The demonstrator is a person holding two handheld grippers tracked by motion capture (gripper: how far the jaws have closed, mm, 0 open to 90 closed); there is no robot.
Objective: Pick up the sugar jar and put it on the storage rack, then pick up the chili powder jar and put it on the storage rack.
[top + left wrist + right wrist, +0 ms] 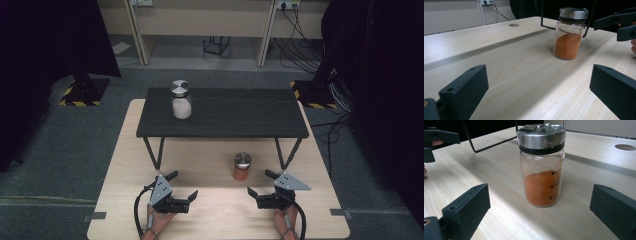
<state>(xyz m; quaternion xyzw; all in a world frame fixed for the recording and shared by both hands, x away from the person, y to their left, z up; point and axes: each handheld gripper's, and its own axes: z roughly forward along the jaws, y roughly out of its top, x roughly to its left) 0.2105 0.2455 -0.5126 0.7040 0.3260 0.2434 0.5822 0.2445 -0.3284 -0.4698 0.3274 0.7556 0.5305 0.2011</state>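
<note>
Both sets of tongs, left and right, hang spread and empty low over the pale wooden counter. Between them, slightly ahead, stands the small glass jar of orange powder with a steel lid, upright and free, probably ready for grabbing.

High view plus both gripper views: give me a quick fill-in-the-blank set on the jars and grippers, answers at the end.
1. The jar on the wooden table holds ____ powder.
2. The pale-powder jar stands on the ____ raised shelf.
3. The left gripper and the right gripper both have their jaws ____.
4. The orange-powder jar wears a ____ lid.

Answers: orange; black; open; metal
</note>
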